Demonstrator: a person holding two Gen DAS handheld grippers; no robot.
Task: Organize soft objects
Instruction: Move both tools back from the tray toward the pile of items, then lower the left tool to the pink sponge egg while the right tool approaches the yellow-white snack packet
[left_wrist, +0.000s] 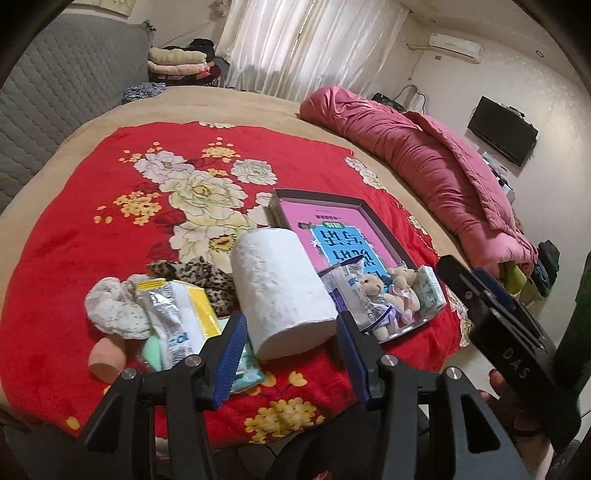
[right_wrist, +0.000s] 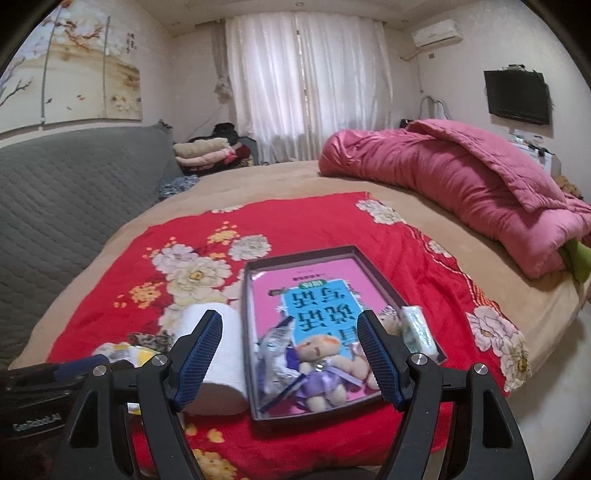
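Both tools hover over the near edge of the bed, empty: the left gripper stands with its jaws spread and nothing between the pads, and the right gripper is likewise spread wide and holds nothing. Judging by the layout, this is a reach between placements: some soft things already lie in the tray, and others wait on the red floral blanket. The left tool lines up on the toilet paper roll, which lies on its side just left of the tray; taking it probably needs a wider opening or a grip across the narrower end, since the roll looks about as broad as the gap. To its left sit a plastic sachet, a white scrunchie, a leopard scrunchie, a peach sponge and a green pad, crowded and touching, so picking one may drag its neighbour. In the tray's near end lie two small teddy bears, a wrapper and a tissue pack at the right rim; the far half, over the pink book, is open. The tray's raised wall must be cleared on the way in. Beyond, the blanket is bare, and the pink quilt lies well apart.
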